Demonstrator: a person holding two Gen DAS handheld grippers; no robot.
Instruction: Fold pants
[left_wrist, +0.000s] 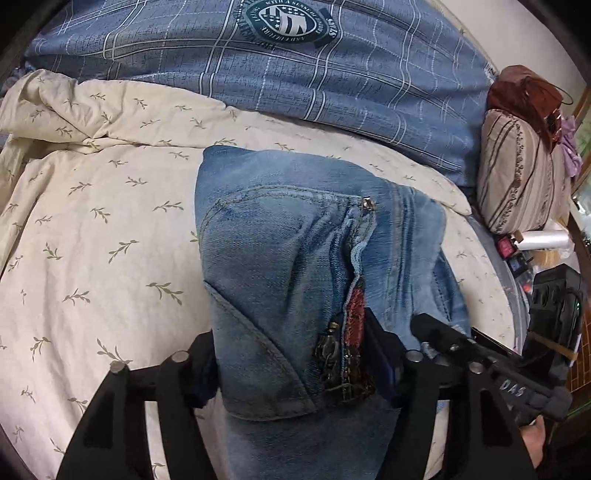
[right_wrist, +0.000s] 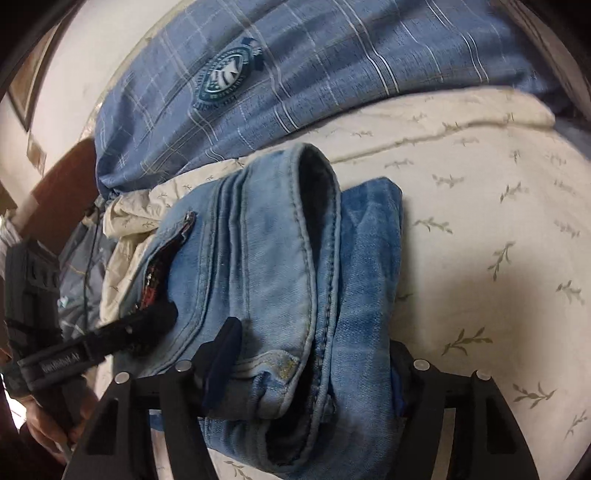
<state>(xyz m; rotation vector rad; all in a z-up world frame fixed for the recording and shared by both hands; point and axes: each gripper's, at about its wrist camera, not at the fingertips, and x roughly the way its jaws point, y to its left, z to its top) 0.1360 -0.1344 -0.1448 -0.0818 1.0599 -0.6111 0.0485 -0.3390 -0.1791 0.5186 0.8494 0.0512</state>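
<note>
Your left gripper (left_wrist: 295, 369) and right gripper (right_wrist: 306, 373) each pinch the folded jeans (left_wrist: 295, 251), thick, floppy denim best gripped through all layers.

The folded pants (left_wrist: 295, 258) lie on the bed (left_wrist: 92, 229) — a pillow (left_wrist: 295, 81) behind them at twelve o'clock, another pillow (left_wrist: 517, 177) at two o'clock.

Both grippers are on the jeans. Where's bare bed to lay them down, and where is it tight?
Bare cream quilt lies on the left gripper's outer side, and on the right gripper's outer side. It is crowded ahead against the blue plaid duvet, and by the striped pillow with clutter at the bed edge.
</note>
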